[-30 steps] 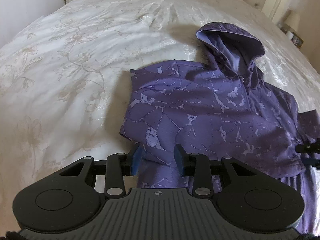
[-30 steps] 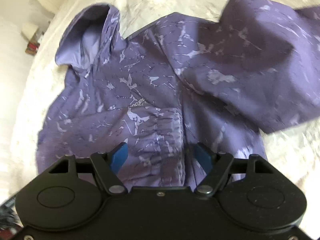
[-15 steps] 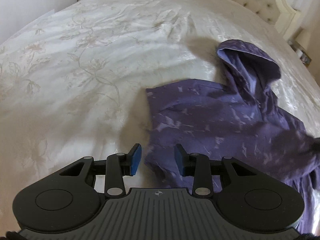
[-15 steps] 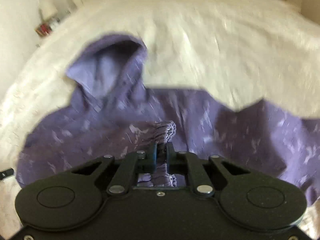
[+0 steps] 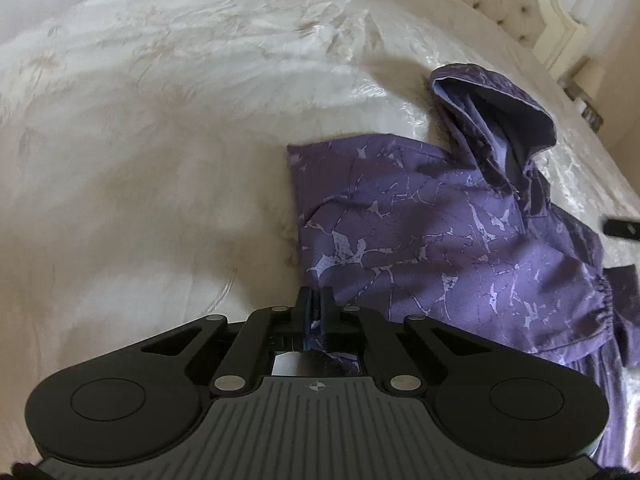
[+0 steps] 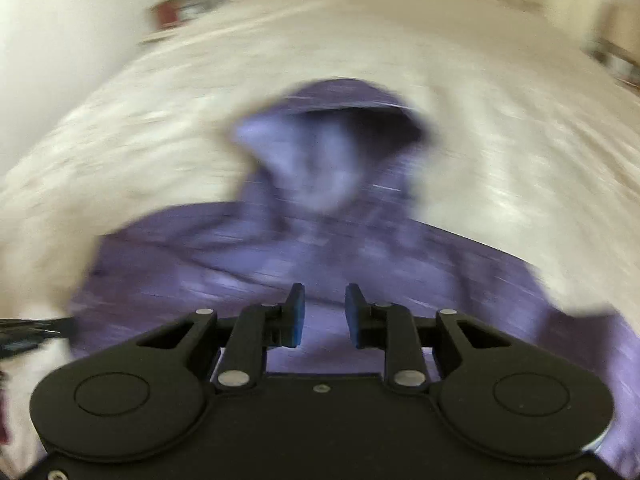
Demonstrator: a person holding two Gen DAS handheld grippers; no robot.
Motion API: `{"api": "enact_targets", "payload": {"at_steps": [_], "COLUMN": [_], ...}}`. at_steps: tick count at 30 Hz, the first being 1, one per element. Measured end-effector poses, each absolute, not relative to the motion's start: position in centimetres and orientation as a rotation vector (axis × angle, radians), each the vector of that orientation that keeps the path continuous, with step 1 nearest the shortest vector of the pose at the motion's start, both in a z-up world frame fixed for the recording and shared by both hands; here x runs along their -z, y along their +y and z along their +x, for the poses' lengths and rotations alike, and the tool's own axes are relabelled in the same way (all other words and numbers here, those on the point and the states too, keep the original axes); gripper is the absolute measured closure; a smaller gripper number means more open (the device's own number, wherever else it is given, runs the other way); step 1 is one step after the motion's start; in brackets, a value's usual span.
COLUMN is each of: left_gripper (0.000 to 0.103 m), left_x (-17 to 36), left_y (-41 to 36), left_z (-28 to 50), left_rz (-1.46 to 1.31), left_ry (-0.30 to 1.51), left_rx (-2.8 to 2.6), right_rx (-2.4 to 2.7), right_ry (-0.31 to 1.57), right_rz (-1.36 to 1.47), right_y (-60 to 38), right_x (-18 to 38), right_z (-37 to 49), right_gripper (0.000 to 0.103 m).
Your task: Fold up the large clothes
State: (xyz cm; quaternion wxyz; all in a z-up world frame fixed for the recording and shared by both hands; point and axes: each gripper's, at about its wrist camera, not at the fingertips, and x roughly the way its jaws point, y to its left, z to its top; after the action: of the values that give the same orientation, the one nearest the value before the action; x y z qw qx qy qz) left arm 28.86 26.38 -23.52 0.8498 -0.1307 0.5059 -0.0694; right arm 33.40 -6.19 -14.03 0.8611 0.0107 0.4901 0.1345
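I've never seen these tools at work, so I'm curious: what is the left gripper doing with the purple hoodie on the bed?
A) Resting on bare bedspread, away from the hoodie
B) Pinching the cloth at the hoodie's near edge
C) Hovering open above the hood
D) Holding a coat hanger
B: the left gripper has its jaws closed together with a fold of the purple hoodie caught between them, at the edge nearest the camera.

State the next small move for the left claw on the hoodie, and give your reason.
Probably lift the pinched edge and carry it across the body toward the far sleeve. The left claw is shut on the near left edge of the hoodie, which lies on the bed with its hood spread out. The right claw is opening with nothing between its pads, so it has let go.
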Motion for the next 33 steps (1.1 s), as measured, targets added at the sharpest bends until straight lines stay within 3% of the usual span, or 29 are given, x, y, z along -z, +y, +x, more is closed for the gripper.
{"api": "enact_targets", "payload": {"at_steps": [11,18,19,20,23,26,27,28,30,33], "left_gripper": [0.099,0.101,0.101,0.101,0.101,0.1,0.1,0.1,0.098,0.096], "left_x": [24.7,26.3,26.4,26.4,26.0,25.4,24.9,24.2,22.5,20.1], "left_y": [26.3,26.8,26.8,26.9,26.6,26.5,26.5,26.5,26.7,26.8], "left_z": [28.2,27.3,27.0,26.8,26.7,26.9,26.9,26.9,26.9,27.5], "left_rz": [-0.365,-0.401,-0.405,-0.405,-0.388,-0.361,-0.346,-0.33,-0.295,-0.265], "left_ry": [1.094,1.15,1.152,1.152,1.152,1.163,1.164,1.152,1.105,1.03], "left_rx": [0.118,0.095,0.095,0.096,0.104,0.115,0.114,0.114,0.116,0.12], "right_rx": [-0.81,-0.842,-0.849,-0.874,-0.844,-0.732,-0.699,-0.682,-0.658,-0.633], "right_ry": [1.066,1.214,1.221,1.217,1.184,1.159,1.146,1.132,1.093,1.063], "right_rz": [-0.102,-0.223,-0.225,-0.216,-0.228,-0.173,-0.126,-0.055,0.064,0.128], "right_y": [13.6,17.7,17.9,17.8,17.7,16.9,16.1,15.0,12.2,8.3], "right_x": [16.5,20.9,21.3,21.2,21.5,21.7,21.5,21.0,19.6,17.9], "right_z": [40.4,41.9,42.0,42.0,43.0,44.3,44.6,44.9,44.6,42.8], "right_gripper": [0.069,0.069,0.085,0.094,0.095,0.084,0.078,0.065,0.054,0.054]}}
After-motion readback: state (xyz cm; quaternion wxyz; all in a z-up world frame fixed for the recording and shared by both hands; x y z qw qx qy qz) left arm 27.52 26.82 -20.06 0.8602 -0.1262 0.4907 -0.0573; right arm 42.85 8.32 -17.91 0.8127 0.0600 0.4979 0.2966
